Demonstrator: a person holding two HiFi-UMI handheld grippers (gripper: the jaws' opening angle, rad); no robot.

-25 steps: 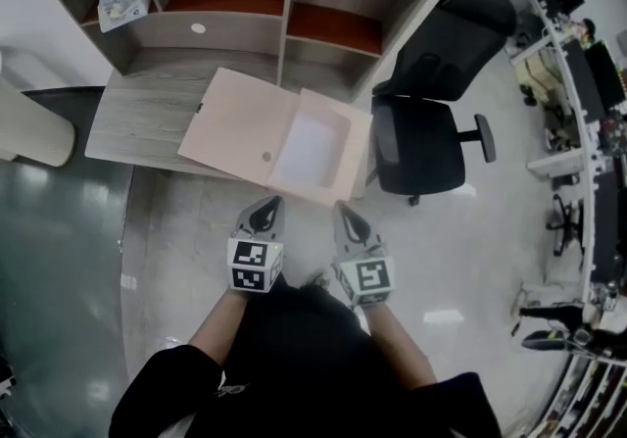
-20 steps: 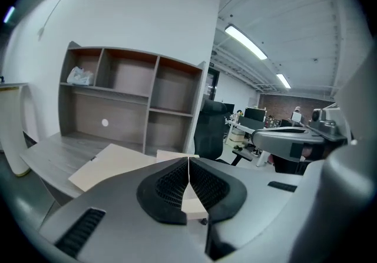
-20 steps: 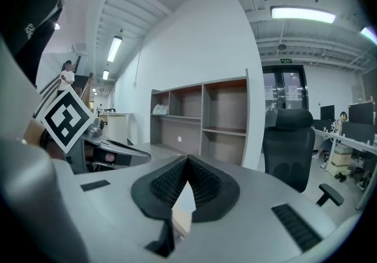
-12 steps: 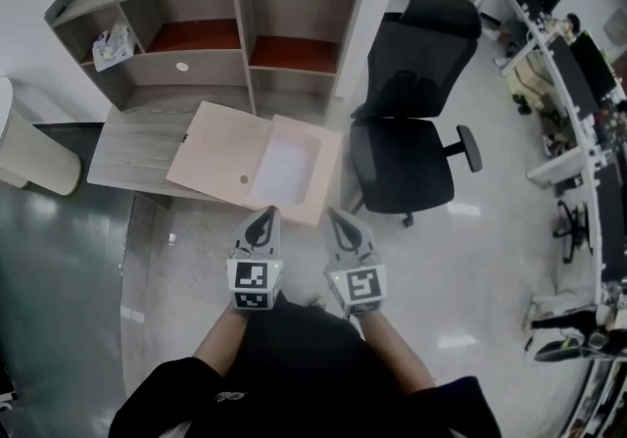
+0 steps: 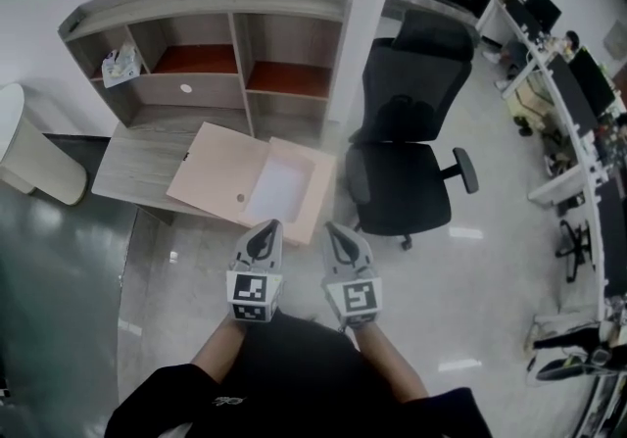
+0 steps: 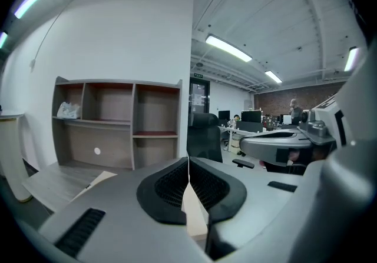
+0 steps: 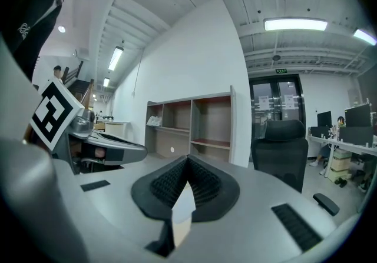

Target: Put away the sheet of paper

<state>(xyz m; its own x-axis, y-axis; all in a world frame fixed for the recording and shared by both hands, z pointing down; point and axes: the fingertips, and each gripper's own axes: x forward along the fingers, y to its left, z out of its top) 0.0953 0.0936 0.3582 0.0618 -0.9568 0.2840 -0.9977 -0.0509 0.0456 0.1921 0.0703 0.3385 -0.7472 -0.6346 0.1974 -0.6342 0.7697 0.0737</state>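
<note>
An open pale pink file box [image 5: 220,171] lies on the grey desk [image 5: 132,167], lid flat to the left. A white sheet of paper [image 5: 279,189] lies in its tray half. My left gripper [image 5: 266,231] and right gripper [image 5: 336,231] hang side by side over the floor, short of the desk's near edge and apart from the box. Both are shut with nothing between their fingers. In the left gripper view the jaws [image 6: 188,165] meet, and a corner of the box lid [image 6: 97,180] shows to the left. The right gripper's [image 7: 187,162] jaws also meet.
A shelf unit [image 5: 225,44] stands at the back of the desk, with a plastic packet [image 5: 120,64] in its upper left bay. A black office chair [image 5: 402,181] stands right of the desk. A white bin [image 5: 34,157] stands to the left. Office desks line the far right.
The desk and file box have drawn further away and look smaller, as the person backs off. Both grippers stay shut and close to the body.
</note>
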